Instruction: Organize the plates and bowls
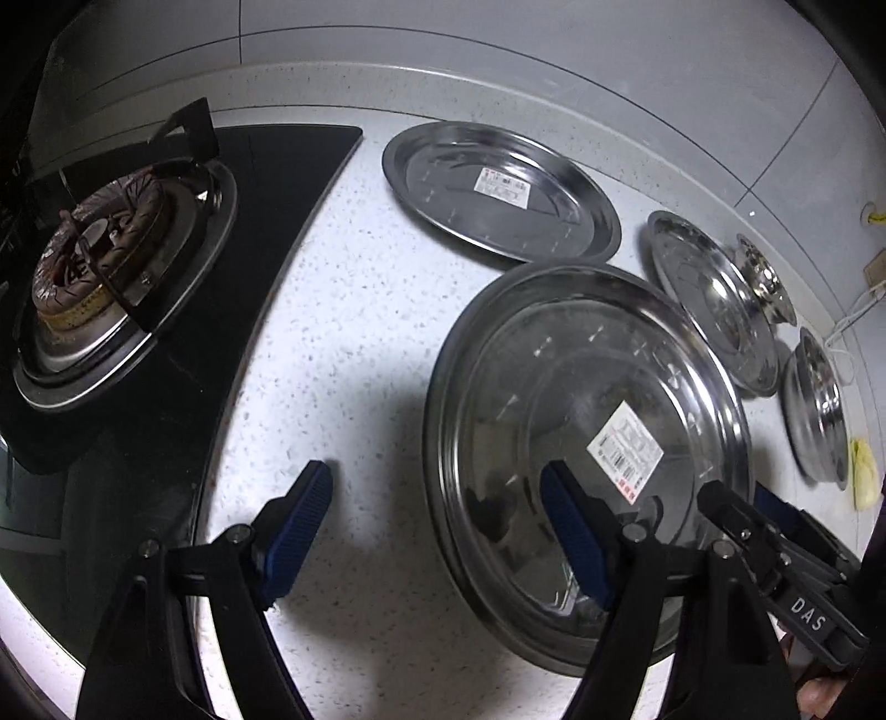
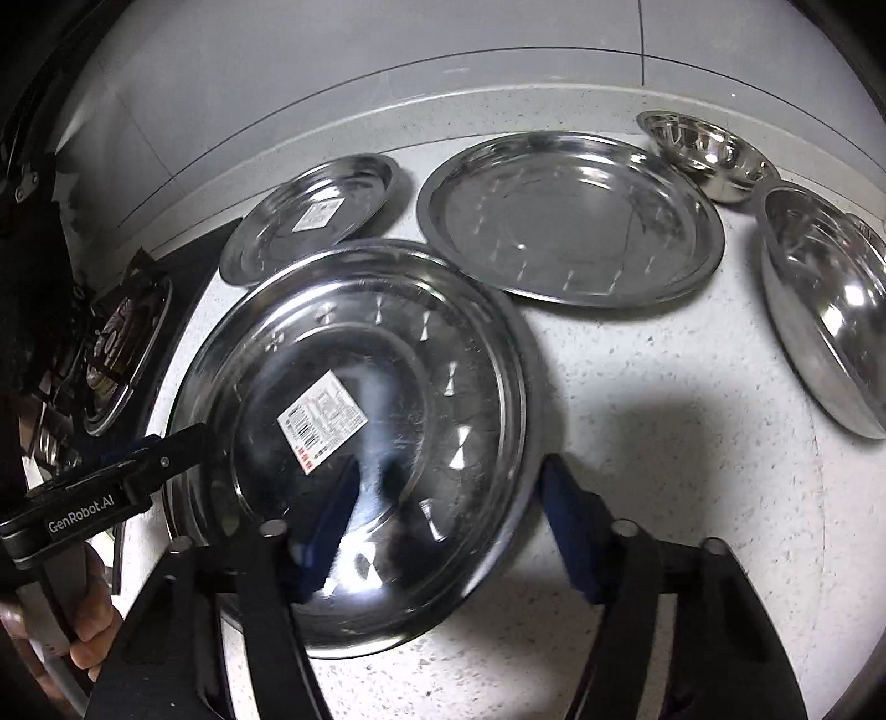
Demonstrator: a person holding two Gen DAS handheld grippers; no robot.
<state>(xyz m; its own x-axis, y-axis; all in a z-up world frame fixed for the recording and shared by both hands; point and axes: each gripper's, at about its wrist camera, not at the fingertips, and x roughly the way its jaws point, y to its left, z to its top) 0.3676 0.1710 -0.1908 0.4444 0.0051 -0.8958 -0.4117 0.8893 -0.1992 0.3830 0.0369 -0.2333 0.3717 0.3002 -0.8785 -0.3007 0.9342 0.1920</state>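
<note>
A large steel plate with a label (image 1: 587, 421) (image 2: 354, 421) lies on the speckled counter. My left gripper (image 1: 437, 531) is open, straddling the plate's near-left rim, its right finger over the plate. My right gripper (image 2: 448, 531) is open, straddling the plate's right rim, its left finger over the plate. A second labelled plate (image 1: 498, 188) (image 2: 315, 216) lies behind. An unlabelled plate (image 1: 714, 299) (image 2: 570, 221) lies to the right. Two steel bowls (image 1: 764, 282) (image 1: 819, 404) stand at the far right; in the right wrist view the small one (image 2: 709, 149) sits behind the larger one (image 2: 830, 299).
A black gas hob with a burner (image 1: 105, 266) (image 2: 119, 354) is on the left. A tiled wall (image 1: 498, 50) runs behind the counter. A yellow cloth (image 1: 866, 471) and a white cable (image 1: 853, 315) lie at the far right.
</note>
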